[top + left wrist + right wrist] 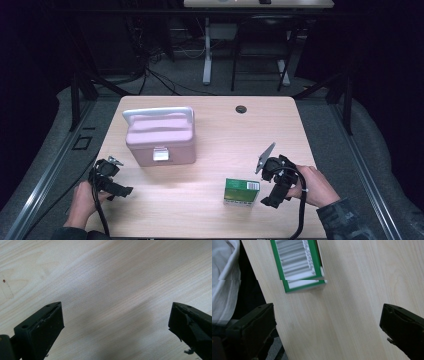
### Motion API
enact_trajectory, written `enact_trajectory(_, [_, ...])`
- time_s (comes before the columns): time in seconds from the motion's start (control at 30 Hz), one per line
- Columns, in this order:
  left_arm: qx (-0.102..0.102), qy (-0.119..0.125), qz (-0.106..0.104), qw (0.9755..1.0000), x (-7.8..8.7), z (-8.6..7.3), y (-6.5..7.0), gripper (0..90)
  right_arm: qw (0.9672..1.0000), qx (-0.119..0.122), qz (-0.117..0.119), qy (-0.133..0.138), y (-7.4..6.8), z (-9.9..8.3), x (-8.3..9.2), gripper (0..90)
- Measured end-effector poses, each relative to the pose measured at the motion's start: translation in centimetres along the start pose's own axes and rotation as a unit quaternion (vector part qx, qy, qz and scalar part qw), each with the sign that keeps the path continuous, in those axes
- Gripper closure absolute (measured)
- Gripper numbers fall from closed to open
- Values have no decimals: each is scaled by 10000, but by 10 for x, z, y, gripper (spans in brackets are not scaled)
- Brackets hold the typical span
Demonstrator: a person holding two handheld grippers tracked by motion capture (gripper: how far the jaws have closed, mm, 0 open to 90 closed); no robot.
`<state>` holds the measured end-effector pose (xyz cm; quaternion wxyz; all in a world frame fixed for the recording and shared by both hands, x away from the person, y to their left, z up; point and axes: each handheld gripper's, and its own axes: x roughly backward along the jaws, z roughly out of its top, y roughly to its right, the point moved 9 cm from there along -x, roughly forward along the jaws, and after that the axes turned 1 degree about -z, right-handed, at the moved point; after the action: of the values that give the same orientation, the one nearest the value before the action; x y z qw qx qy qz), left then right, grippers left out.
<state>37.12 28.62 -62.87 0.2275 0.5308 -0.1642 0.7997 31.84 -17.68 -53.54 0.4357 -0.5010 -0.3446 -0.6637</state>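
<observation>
I am holding my right hand-held gripper (276, 192) low over the near edge of the tabletop (220, 130), its jaws standing wide apart with nothing between them, and the green carton (242, 192) is lying just beside it, toward my other hand. In the right gripper view that green carton (298, 263) is sitting ahead of the jaws and off toward the left one, not between them, with its barcode face turned up and the tabletop's near edge running close along it. That is where I am seeing the risk: if I am closing in from this angle, the left jaw is likely to be meeting the carton's end rather than straddling it, and a light box like this could be sliding or tipping toward the edge and dropping off. I am also judging that a hard pinch could be crushing thin card. My left hand-held gripper (114, 186) is hovering well apart from it on the far side, jaws likewise spread and empty over bare wood, with the pink lidded case (160, 136) sitting beyond it, farther from me, near enough that its trailing cable could be snagging on a swing
</observation>
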Motion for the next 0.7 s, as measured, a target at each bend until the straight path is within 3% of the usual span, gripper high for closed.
enact_trajectory(0.7, [-32, 1, -45, 10000, 0, 0, 1, 0, 9981, 572, 66, -202, -16, 42, -5, 0])
